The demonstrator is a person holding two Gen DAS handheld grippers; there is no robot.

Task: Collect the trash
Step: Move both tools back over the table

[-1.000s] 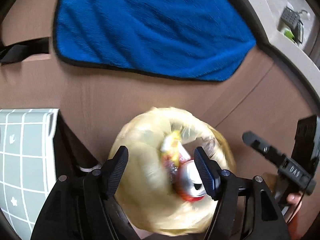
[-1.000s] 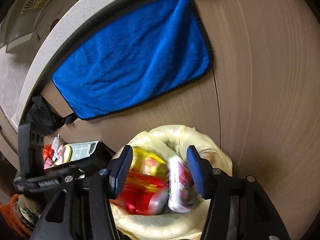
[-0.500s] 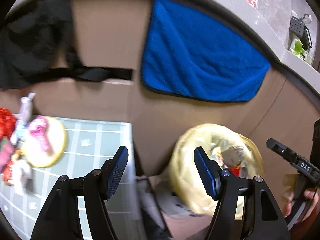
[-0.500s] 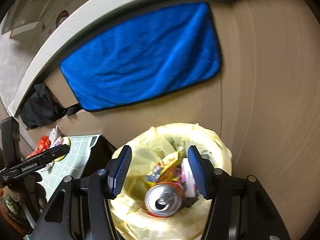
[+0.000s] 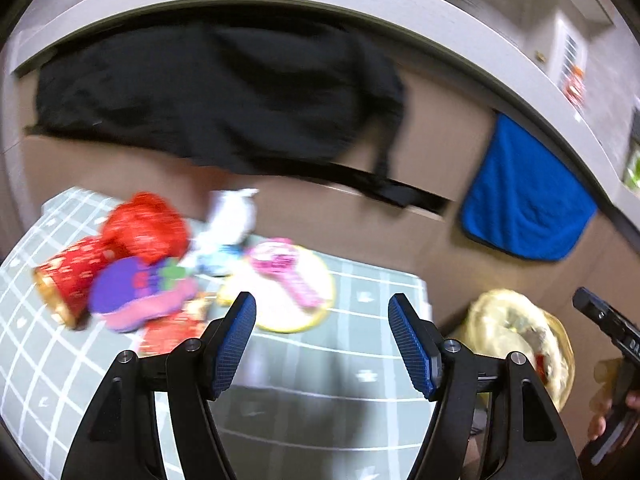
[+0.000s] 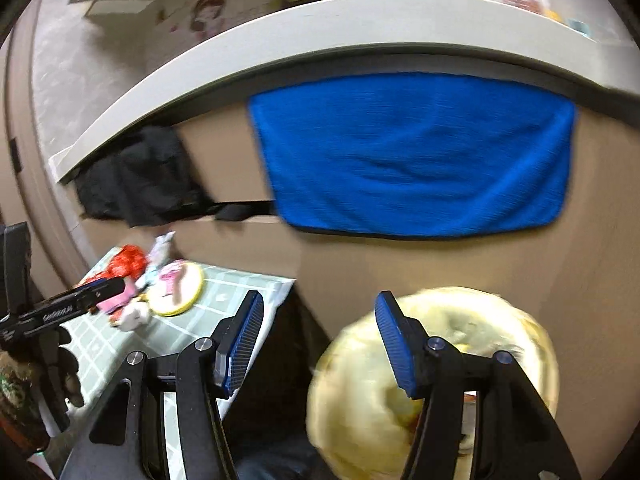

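A bin lined with a yellow bag (image 5: pixel 520 332) stands on the floor right of a low table; it also shows in the right wrist view (image 6: pixel 436 384) with trash inside. On the table's green checked cloth (image 5: pixel 280 400) lie a red tube (image 5: pixel 68 276), a red crumpled wrapper (image 5: pixel 148 224), a purple and pink packet (image 5: pixel 136 292), a white wrapper (image 5: pixel 232 216) and a yellow plate (image 5: pixel 292 296) with a pink item. My left gripper (image 5: pixel 322 340) is open and empty above the table. My right gripper (image 6: pixel 318 344) is open and empty beside the bin.
A blue towel (image 6: pixel 416 156) and a black cloth (image 5: pixel 208 92) hang on the brown cabinet front under a white counter edge (image 6: pixel 280 32). The table's right edge is close to the bin.
Both grippers have pulled up and left away from the bin. The left one now faces the table with the trash. The can and wrappers lie in the bin.
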